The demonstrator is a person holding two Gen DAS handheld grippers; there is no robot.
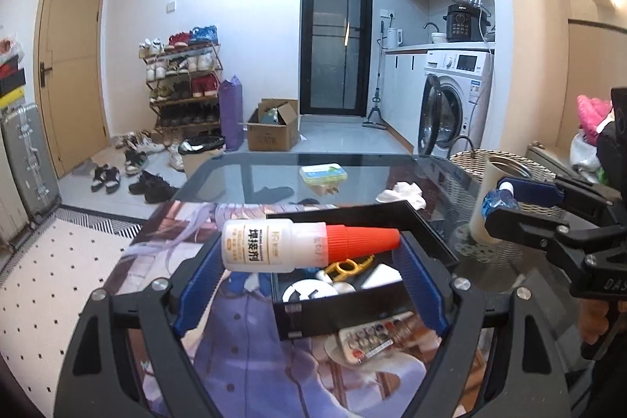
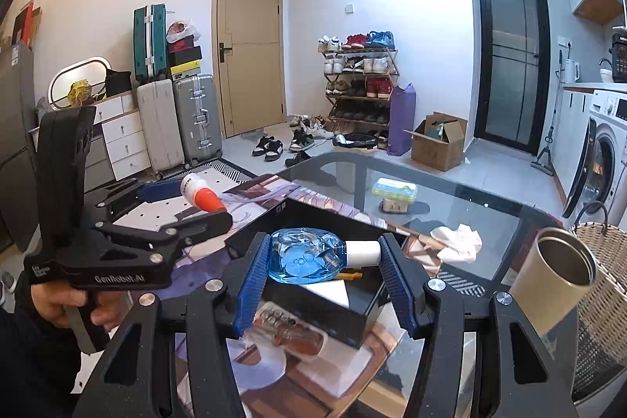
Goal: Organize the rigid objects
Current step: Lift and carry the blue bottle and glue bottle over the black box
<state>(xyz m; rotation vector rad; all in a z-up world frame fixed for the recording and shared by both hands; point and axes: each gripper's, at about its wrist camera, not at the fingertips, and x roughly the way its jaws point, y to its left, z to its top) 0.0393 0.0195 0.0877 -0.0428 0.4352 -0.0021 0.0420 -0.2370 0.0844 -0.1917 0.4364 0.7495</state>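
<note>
My left gripper (image 1: 309, 249) is shut on a white glue bottle with an orange cap (image 1: 305, 245), held sideways above the black box (image 1: 352, 304). It also shows in the right wrist view (image 2: 202, 196). My right gripper (image 2: 323, 257) is shut on a clear blue bottle with a white cap (image 2: 313, 255), held sideways over the same black box (image 2: 352, 316). The right gripper appears at the right of the left wrist view (image 1: 521, 198). The box holds a yellow tool (image 1: 347, 266) and white items.
The box sits on a printed mat (image 1: 219, 339) on a glass table (image 2: 470, 206). A metal cup (image 2: 556, 273), white cloth (image 2: 456, 241), green-lidded container (image 2: 394, 194) and a paint palette (image 1: 370, 339) lie around. A wicker basket (image 2: 603, 285) stands at the right.
</note>
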